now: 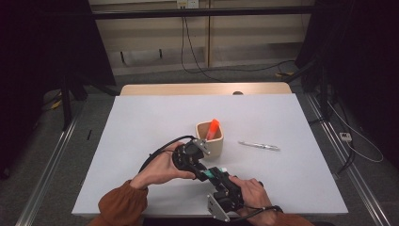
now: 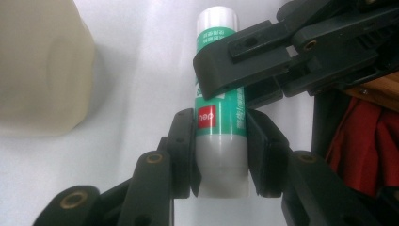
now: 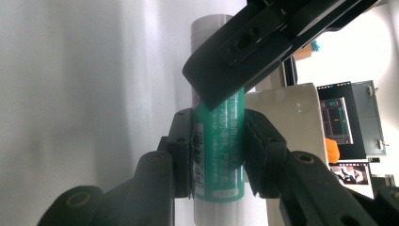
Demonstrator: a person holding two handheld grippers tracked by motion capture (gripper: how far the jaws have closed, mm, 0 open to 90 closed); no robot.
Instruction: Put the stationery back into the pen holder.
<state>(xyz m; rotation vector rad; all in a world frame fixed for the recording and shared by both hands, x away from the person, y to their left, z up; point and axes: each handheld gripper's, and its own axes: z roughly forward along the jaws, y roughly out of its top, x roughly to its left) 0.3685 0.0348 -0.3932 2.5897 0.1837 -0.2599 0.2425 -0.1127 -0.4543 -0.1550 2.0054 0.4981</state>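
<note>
A glue stick (image 1: 210,174) with a green label and white ends is held just above the white table (image 1: 141,132), in front of the cup. My left gripper (image 1: 199,168) is shut on its white lower part, and the left gripper view has the glue stick (image 2: 220,141) between the left gripper (image 2: 221,146) jaws. My right gripper (image 1: 219,181) is shut on the green body from the other side, with the glue stick (image 3: 219,155) clamped in the right gripper (image 3: 219,146). Each gripper's jaw crosses the top of the other's view.
A beige cup (image 1: 212,145) stands at mid-table with an orange marker (image 1: 212,128) in it. The cup (image 2: 42,70) is close to the glue stick. A silver pen (image 1: 259,146) lies to the cup's right. The table's near edge runs under my forearms.
</note>
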